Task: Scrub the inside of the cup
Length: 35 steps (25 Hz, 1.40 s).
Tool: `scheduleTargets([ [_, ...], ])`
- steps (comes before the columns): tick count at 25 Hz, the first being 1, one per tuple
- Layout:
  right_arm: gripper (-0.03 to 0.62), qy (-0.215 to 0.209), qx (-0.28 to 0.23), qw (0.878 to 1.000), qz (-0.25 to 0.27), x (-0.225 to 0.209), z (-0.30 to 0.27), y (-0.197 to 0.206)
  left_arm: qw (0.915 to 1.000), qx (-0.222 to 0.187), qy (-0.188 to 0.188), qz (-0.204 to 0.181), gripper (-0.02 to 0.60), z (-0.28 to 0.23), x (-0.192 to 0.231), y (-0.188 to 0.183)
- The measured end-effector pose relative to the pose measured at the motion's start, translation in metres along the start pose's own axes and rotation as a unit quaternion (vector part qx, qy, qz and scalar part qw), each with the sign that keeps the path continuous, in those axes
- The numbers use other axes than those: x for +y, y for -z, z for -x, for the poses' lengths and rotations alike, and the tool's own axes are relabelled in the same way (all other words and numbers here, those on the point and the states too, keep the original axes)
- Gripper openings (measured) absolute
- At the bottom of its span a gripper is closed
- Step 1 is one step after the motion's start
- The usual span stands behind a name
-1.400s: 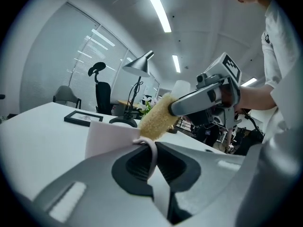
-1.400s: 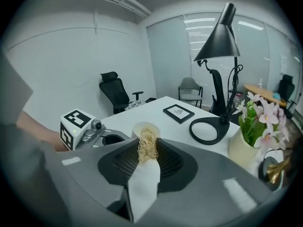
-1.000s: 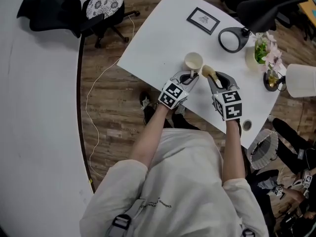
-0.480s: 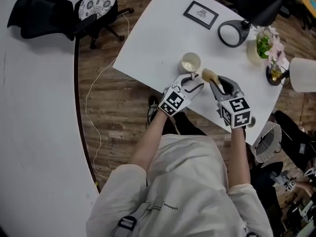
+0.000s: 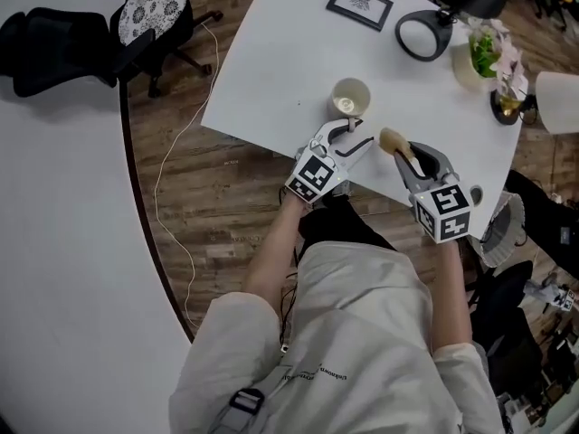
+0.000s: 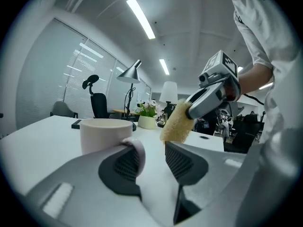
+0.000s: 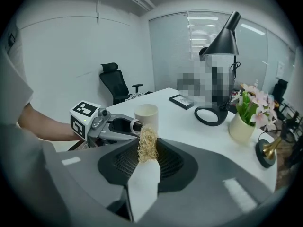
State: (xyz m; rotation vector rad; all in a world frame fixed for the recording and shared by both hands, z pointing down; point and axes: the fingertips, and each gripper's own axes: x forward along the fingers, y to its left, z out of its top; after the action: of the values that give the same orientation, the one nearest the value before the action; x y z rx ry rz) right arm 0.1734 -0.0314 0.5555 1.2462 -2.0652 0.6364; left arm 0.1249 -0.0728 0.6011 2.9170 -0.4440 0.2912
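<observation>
Cream cup stands upright near the tabletop's front edge.
The left hand-held gripper spreads its jaws around the handle; the right hand-held gripper clamps a fibrous sponge.

White table: cup, black frame, lamp base, flower pot

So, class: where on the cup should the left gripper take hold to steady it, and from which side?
The handle, from the person's side: it points at the left gripper, whose open jaws flank it. The cup stands upright, mouth free for the sponge.
</observation>
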Motion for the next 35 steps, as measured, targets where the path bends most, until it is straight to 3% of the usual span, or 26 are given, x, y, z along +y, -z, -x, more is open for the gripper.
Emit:
scheduleTargets([
  [6, 0.124, 0.038, -0.002, 0.999, -0.032, 0.019, 0.010, 0.008, 0.9995, 0.015, -0.023, -0.014, 0.142, 0.018, 0.002, 0.010],
  [9, 0.123, 0.054, -0.007, 0.998, -0.044, 0.032, 0.004, 0.005, 0.9987, 0.015, -0.048, -0.004, 0.078, 0.026, 0.006, 0.012],
  [14, 0.123, 0.077, -0.014, 0.995, -0.066, 0.053, -0.005, 0.003, 0.9990, 0.024, -0.037, 0.001, 0.060, 0.030, 0.001, 0.012],
  [20, 0.123, 0.086, -0.050, 0.993, -0.070, 0.066, 0.008, -0.009, 0.9998, 0.017, 0.000, -0.010, 0.137, 0.035, -0.014, 0.017],
  [22, 0.124, 0.083, -0.075, 0.991, -0.075, 0.067, 0.015, -0.017, 0.9996, 0.016, 0.018, -0.013, 0.197, 0.030, -0.024, 0.018],
  [25, 0.123, 0.070, -0.088, 0.991, -0.066, 0.075, 0.017, -0.027, 0.9993, 0.012, 0.035, -0.009, 0.199, 0.021, -0.036, 0.016],
  [30, 0.123, 0.053, -0.068, 0.995, -0.039, 0.085, 0.006, -0.025, 0.9981, 0.015, 0.059, -0.009, 0.212, 0.011, -0.049, 0.012],
  [32, 0.123, 0.060, -0.050, 0.997, -0.016, 0.084, 0.001, -0.023, 0.9971, 0.020, 0.071, -0.018, 0.212, 0.008, -0.057, 0.015],
  [35, 0.123, 0.087, -0.014, 0.996, 0.031, 0.081, -0.005, -0.019, 0.9975, 0.026, 0.060, -0.027, 0.210, 0.007, -0.058, 0.018],
])
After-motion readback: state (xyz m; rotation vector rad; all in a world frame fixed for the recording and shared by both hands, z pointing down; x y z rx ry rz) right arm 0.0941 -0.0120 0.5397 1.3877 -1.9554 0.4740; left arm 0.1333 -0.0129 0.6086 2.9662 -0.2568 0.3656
